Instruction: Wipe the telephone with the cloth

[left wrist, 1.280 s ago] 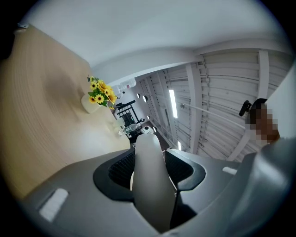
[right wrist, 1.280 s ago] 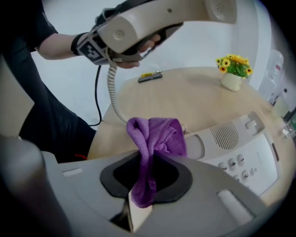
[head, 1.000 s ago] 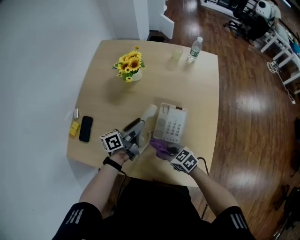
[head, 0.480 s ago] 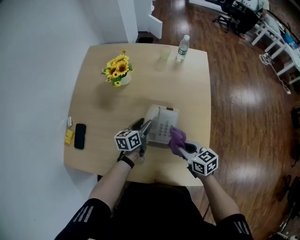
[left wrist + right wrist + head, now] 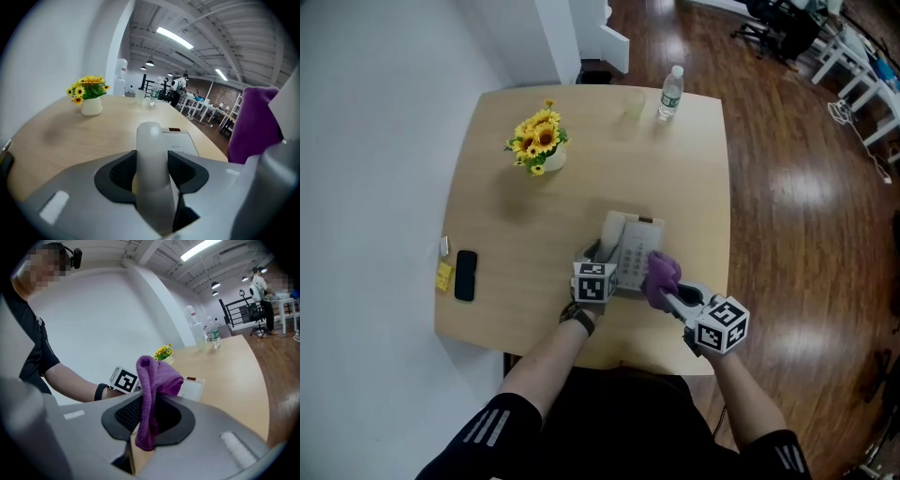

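White plastic telephone handset [image 5: 150, 136] is clamped in half-open left gripper [image 5: 151, 167]. Purple microfibre cloth [image 5: 158, 373] is pinched in right gripper [image 5: 150, 416], near the wooden table's [image 5: 506, 309] front edge.

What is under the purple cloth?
A corner of the telephone and a bit of table. The cloth covers that corner, so whether they touch cannot be seen.

Fuzzy cloth [image 5: 157, 376]; matt wood table [image 5: 516, 216] (telephone [image 5: 633, 246] smooth plastic)
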